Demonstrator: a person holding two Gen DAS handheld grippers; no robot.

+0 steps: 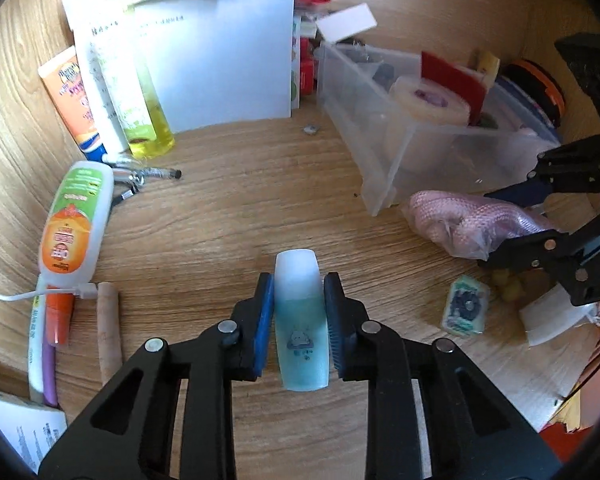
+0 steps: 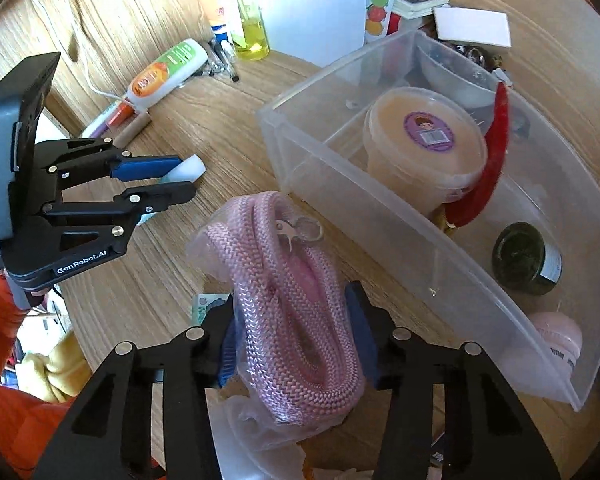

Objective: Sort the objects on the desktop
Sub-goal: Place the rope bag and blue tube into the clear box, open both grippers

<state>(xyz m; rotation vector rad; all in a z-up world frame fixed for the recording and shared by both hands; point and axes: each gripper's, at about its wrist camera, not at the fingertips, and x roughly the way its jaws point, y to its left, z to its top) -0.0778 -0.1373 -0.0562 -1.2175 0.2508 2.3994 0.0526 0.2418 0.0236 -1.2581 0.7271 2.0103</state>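
A small blue bottle (image 1: pixel 300 320) is pinched at lower centre by the left claw (image 1: pixel 298 320); the bagged pink rope (image 2: pixel 296 320) is clamped by the right claw (image 2: pixel 296 340) – both low over the tabletop (image 1: pixel 228 220), presumably for the clear bin (image 2: pixel 380 216) at right.

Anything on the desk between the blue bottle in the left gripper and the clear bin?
Nothing: bare wood between blue bottle and clear bin, per left wrist view.

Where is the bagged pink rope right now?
The bagged pink rope lies on the wooden desk, clamped between the right tongs, just beside the clear plastic bin; the left-wrist view shows it at far right.
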